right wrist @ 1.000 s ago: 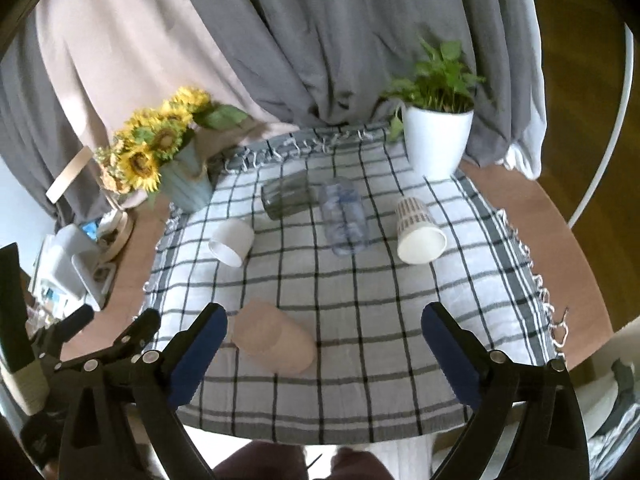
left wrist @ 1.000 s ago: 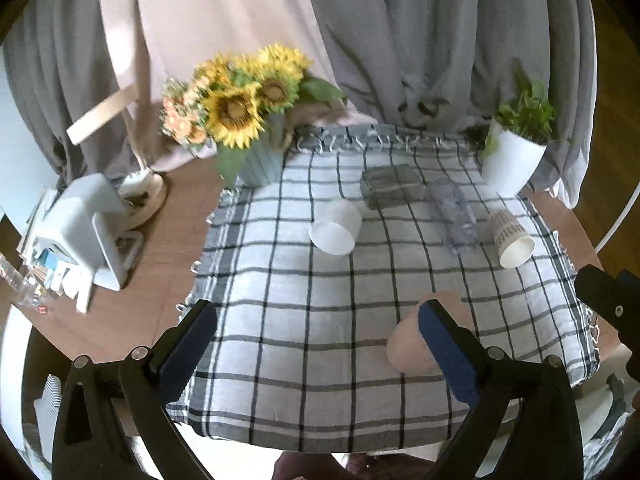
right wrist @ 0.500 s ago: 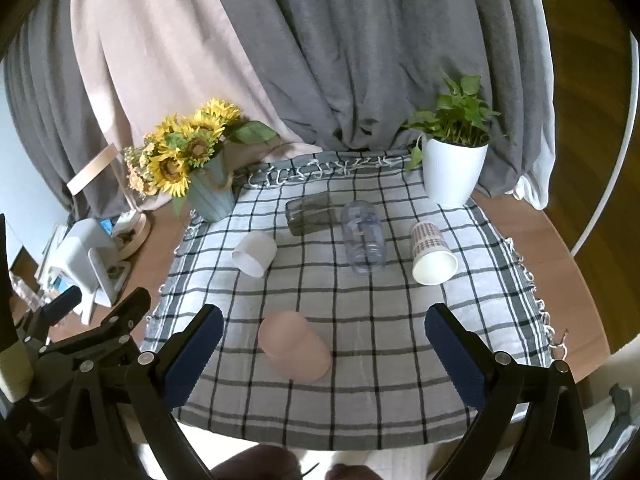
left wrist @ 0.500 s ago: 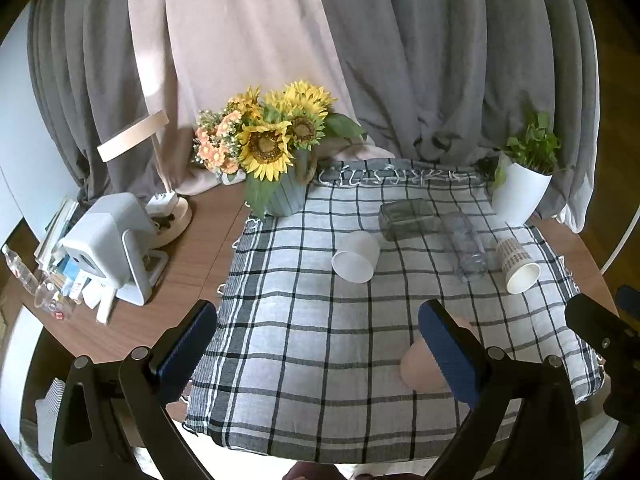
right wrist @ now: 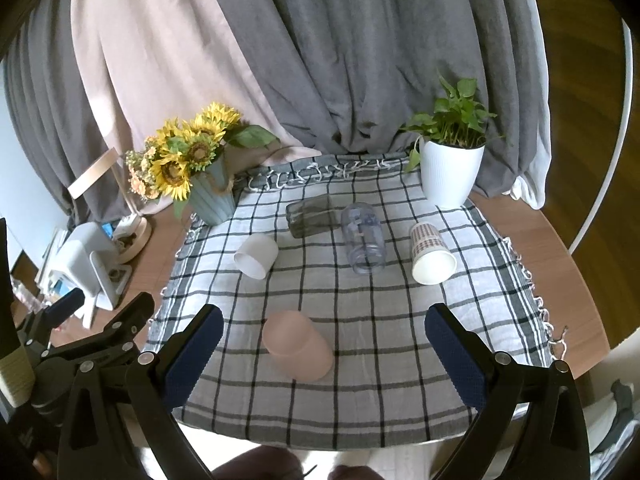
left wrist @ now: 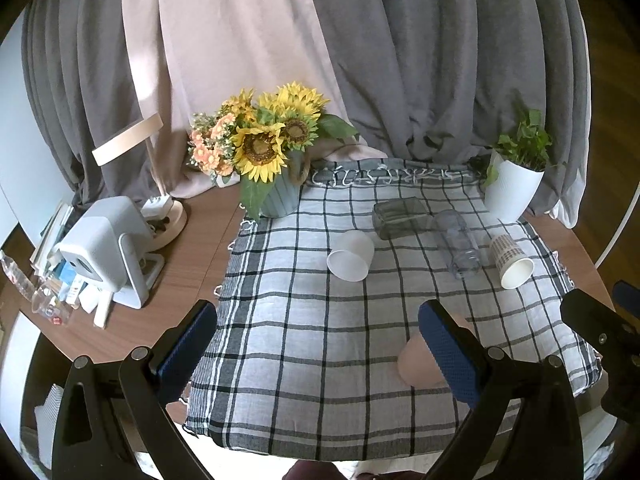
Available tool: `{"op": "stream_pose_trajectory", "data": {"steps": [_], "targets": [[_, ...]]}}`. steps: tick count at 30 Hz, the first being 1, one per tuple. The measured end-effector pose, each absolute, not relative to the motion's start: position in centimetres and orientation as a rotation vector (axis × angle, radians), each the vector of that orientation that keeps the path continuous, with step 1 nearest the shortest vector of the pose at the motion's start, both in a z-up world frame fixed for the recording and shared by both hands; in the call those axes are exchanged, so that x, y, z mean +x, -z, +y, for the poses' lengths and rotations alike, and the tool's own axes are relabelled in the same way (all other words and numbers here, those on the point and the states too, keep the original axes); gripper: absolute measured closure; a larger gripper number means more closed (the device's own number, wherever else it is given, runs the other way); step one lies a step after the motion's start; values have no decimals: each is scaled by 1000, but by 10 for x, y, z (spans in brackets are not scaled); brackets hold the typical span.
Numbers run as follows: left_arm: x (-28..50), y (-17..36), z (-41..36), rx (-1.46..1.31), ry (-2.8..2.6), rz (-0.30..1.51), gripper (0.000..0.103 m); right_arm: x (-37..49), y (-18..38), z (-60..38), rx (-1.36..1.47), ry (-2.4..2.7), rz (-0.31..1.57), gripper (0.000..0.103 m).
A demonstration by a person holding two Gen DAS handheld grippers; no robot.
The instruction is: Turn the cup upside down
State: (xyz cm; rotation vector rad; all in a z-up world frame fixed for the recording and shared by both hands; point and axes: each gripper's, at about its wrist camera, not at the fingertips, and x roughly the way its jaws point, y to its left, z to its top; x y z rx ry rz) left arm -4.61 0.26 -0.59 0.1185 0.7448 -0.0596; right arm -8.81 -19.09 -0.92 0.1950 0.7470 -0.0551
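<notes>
Several cups lie on their sides on a checked cloth [right wrist: 360, 312]. A pink cup [right wrist: 298, 346] lies nearest, partly hidden behind my left gripper's right finger in the left wrist view [left wrist: 416, 364]. Farther back lie a white cup [right wrist: 256, 255], a grey glass [right wrist: 312, 216], a clear glass [right wrist: 363, 244] and a patterned paper cup [right wrist: 431, 254]. My right gripper [right wrist: 320, 356] is open and empty, above the cloth's near edge, the pink cup between its fingers' lines. My left gripper [left wrist: 316, 344] is open and empty, raised over the near left of the cloth.
A sunflower vase [right wrist: 210, 196] stands at the cloth's back left corner. A white potted plant [right wrist: 450, 176] stands at the back right. A white device [left wrist: 108, 252] and clutter sit on the wooden table at left. Grey and pink curtains hang behind.
Both grippers have pulled back and risen, so the table looks smaller and farther. The cups have not moved. Both grippers stay open.
</notes>
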Motion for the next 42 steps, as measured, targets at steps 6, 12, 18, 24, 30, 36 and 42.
{"op": "stream_pose_trajectory", "data": {"steps": [6,12,18,24,30,36,42], "targets": [[-47,6,1,116,58,749,0,-89,9,-190,195,53,747,2],[-48,7,1,118,61,749,0,-89,9,-190,195,54,748,1],[-48,7,1,118,63,751,0,-90,9,-190,195,53,750,2],[-47,7,1,119,64,750,0,-90,9,-189,196,55,749,1],[-48,6,1,119,60,749,0,-90,9,-189,197,55,749,2],[-48,6,1,118,61,751,0,-90,9,-189,196,54,750,1],[-48,6,1,118,63,752,0,-90,9,-189,197,55,750,1]]}}
